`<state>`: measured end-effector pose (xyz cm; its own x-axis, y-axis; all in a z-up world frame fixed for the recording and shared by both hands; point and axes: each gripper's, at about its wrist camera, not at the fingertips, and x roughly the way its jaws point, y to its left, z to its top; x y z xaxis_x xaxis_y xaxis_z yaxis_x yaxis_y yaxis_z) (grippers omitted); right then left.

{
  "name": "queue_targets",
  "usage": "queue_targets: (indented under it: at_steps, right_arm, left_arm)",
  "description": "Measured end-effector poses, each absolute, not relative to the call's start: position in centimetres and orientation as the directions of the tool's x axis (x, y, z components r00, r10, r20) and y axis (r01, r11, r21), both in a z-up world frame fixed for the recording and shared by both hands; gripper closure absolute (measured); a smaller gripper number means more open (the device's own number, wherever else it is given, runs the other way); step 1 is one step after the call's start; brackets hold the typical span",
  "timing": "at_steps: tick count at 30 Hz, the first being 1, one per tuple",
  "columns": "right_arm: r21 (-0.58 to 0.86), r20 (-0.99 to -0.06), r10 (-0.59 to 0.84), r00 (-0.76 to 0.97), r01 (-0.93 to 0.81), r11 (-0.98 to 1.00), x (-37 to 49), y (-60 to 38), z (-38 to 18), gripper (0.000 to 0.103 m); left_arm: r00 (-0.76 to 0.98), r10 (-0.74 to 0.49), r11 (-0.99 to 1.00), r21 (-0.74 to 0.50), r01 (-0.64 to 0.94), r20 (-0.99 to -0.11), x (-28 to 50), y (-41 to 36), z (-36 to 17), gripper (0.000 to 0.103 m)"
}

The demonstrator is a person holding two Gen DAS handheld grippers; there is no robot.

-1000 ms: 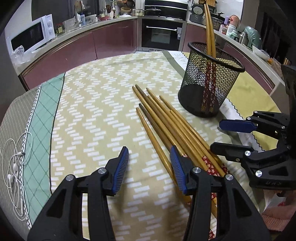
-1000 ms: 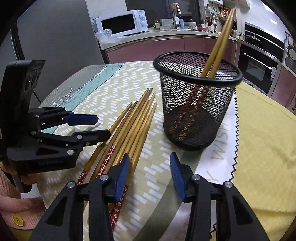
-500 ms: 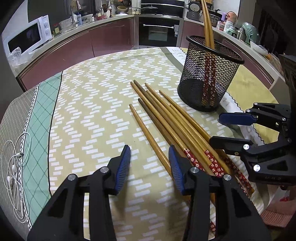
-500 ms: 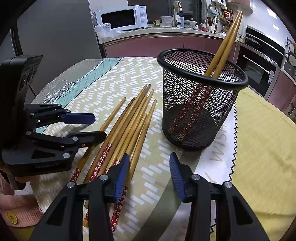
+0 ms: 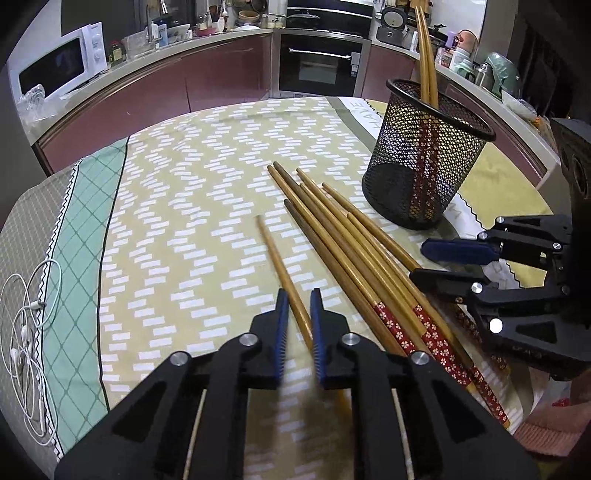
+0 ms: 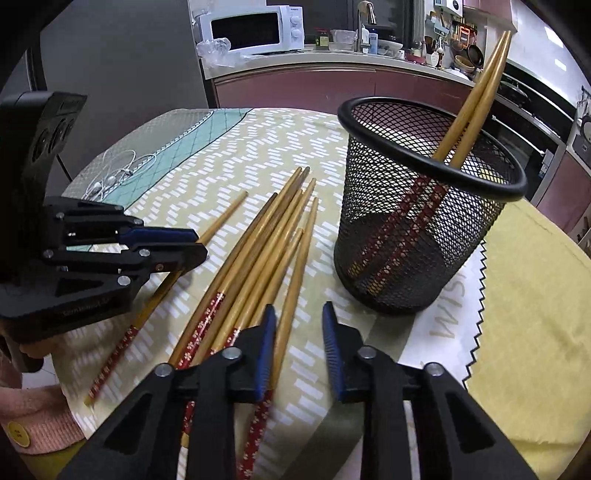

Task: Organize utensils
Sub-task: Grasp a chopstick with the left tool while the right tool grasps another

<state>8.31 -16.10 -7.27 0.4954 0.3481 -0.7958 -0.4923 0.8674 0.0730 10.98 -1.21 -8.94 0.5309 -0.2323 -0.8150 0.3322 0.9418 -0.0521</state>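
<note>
The left tongs had just closed and pinched a single chopstick. The right tongs had been closing too but stood a little apart, another chopstick between them against the left pad. The loose chopsticks lay mid-counter toward its near edge. The mesh cup, nearer the right edge, held two chopsticks.

Home kitchen: microwave, built-in oven, sink tap, likely rice cooker on counter.
</note>
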Motion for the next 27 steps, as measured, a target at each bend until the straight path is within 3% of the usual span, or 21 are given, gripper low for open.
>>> queue_targets:
  at_steps: [13, 27]
  right_arm:
    - [0.195, -0.749, 0.456, 0.482, -0.497, 0.846, 7.4, -18.5, -6.0, 0.097]
    - [0.162, -0.798, 0.424, 0.429, -0.525, 0.836, 8.3, -17.1, -7.0, 0.096]
  left_arm:
    - [0.551, -0.284, 0.934, -0.097, 0.343, -0.785, 8.9, -0.5, -7.8, 0.096]
    - [0.517, -0.269, 0.92, -0.057, 0.388, -0.813, 8.9, -2.0, -9.1, 0.089]
